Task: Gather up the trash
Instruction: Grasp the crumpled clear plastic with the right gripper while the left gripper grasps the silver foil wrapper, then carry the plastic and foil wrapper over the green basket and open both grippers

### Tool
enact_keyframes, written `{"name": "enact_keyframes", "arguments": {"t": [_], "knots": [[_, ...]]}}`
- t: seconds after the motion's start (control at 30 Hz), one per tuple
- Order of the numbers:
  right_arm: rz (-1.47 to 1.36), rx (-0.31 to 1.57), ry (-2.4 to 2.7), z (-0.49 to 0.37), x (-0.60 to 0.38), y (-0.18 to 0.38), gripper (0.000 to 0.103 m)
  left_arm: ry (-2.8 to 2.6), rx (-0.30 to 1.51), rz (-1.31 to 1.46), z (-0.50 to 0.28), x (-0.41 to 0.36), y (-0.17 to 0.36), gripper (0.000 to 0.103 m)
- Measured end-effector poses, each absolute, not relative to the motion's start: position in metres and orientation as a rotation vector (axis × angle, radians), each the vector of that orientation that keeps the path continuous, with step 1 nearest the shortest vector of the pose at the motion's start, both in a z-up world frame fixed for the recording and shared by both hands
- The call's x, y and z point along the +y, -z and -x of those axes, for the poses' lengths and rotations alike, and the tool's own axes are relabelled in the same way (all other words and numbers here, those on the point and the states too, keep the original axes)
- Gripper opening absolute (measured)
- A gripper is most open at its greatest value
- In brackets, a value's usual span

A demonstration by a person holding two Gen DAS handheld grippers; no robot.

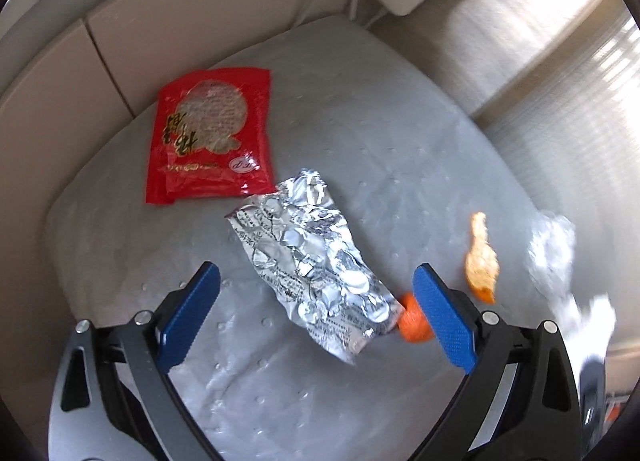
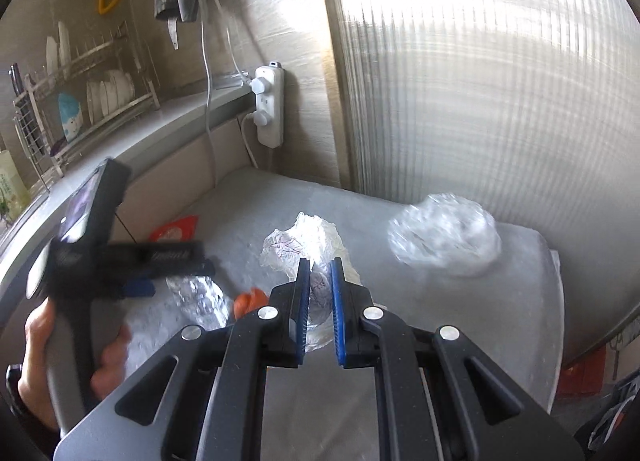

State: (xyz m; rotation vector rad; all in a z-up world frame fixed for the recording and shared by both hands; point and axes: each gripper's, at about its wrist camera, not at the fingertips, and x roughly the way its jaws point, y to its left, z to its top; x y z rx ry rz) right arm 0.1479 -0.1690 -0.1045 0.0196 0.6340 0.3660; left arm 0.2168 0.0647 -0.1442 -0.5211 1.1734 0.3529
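A crumpled silver foil wrapper (image 1: 312, 261) lies on the grey table (image 1: 400, 141) between the fingers of my left gripper (image 1: 320, 285), which is open just above it. A red snack packet (image 1: 208, 137) lies beyond it. An orange peel piece (image 1: 416, 319) sits by the right finger, and another peel (image 1: 480, 257) lies further right. My right gripper (image 2: 320, 273) is shut on a thin white plastic bag (image 2: 304, 241) over the table. The foil wrapper (image 2: 200, 297), a peel (image 2: 250, 301) and the left gripper's handle (image 2: 92, 237) show in the right wrist view.
A crumpled clear plastic wrap (image 2: 444, 237) lies at the table's right, also blurred in the left wrist view (image 1: 552, 245). A white power strip (image 2: 270, 105) hangs on the back wall. A dish rack (image 2: 80, 101) stands on the counter at left. A ribbed translucent panel (image 2: 480, 81) borders the right.
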Motion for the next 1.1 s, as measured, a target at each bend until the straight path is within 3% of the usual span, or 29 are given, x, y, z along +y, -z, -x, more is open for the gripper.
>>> {"name": "enact_keyframes", "arguments": {"t": [0.13, 0.33, 0.63, 1.1], "knots": [[-0.042, 0.635, -0.381, -0.138, -0.184, 0.112, 0.011, -0.443, 1.196, 0.575, -0.225, 0.061, 0.155, 0.091], [-0.078, 0.63, -0.388, -0.127, -0.202, 0.119, 0.011, -0.497, 1.244, 0.581, -0.237, 0.047, 0.167, 0.079], [-0.112, 0.625, -0.377, -0.115, -0.221, 0.123, 0.011, -0.544, 1.207, 0.517, -0.234, 0.044, 0.162, 0.05], [-0.091, 0.637, -0.371, -0.109, -0.211, 0.122, 0.011, -0.327, 1.197, 0.403, -0.203, 0.039, 0.156, 0.048]]}}
